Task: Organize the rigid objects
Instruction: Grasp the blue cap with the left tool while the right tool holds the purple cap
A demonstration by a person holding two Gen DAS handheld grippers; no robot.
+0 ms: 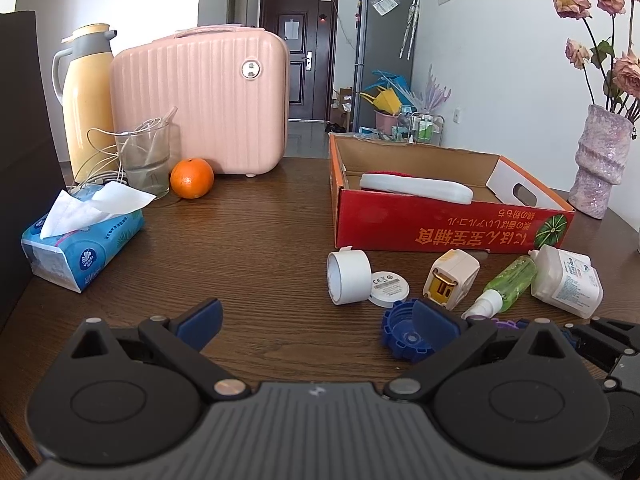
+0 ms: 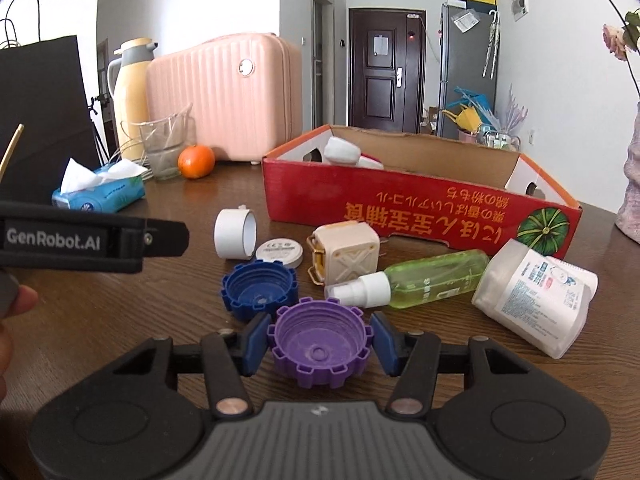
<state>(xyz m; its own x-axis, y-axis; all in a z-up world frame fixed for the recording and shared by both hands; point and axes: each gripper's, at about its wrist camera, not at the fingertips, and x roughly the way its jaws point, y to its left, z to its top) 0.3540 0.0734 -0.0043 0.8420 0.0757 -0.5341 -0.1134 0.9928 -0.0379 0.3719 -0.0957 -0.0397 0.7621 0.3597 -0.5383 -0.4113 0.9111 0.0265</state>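
Purple cap (image 2: 320,344) lies open side up on the wooden table (image 2: 120,312), squarely between the blue pads of the right gripper (image 2: 318,342) — jaws half open, pads at its toothed rim, firm contact uncertain. Blue cap (image 2: 260,288) sits at 11 o'clock, just beside. Red cardboard box (image 2: 400,208) stands at 12 o'clock. Left gripper (image 1: 316,320) — wide open, empty — is farther off.

"GenRobot.AI" on the left gripper (image 2: 94,240) strap, "CE" mark on the white round disc (image 2: 280,253) (other print unreadable)
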